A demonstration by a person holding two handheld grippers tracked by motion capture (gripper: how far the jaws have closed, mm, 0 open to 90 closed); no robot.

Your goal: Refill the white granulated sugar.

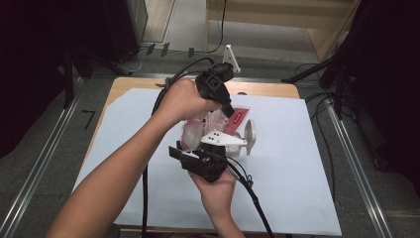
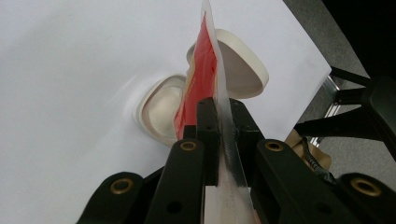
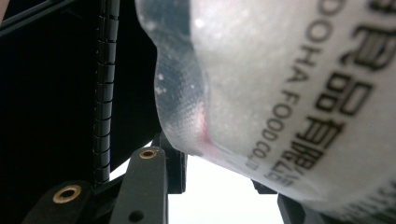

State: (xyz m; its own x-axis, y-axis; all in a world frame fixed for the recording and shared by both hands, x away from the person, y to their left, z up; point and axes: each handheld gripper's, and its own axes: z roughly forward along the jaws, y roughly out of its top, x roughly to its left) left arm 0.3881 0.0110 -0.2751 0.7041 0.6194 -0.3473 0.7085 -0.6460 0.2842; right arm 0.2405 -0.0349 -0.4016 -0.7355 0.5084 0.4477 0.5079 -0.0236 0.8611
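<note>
A clear plastic bag [image 1: 198,130] of white grains, with a red label and black print, hangs between both grippers above the white sheet. My left gripper [image 1: 230,113] comes down from the far side and is shut on the bag's flat sealed edge [image 2: 219,70]. My right gripper [image 1: 210,145] reaches in from the near side, and its jaws close on the bag's bulging body [image 3: 289,84]. In the left gripper view my own gripper [image 2: 223,105] pinches the thin film. In the right gripper view my gripper [image 3: 219,172] has the bag filling the space between its jaws.
A white round container [image 1: 250,136] lies on the white sheet [image 1: 297,188] just right of the bag. In the left gripper view it appears as a cup [image 2: 156,112] and a lid-like piece [image 2: 245,70]. Cables [image 1: 252,198] trail toward the near edge. Dark stands flank the table.
</note>
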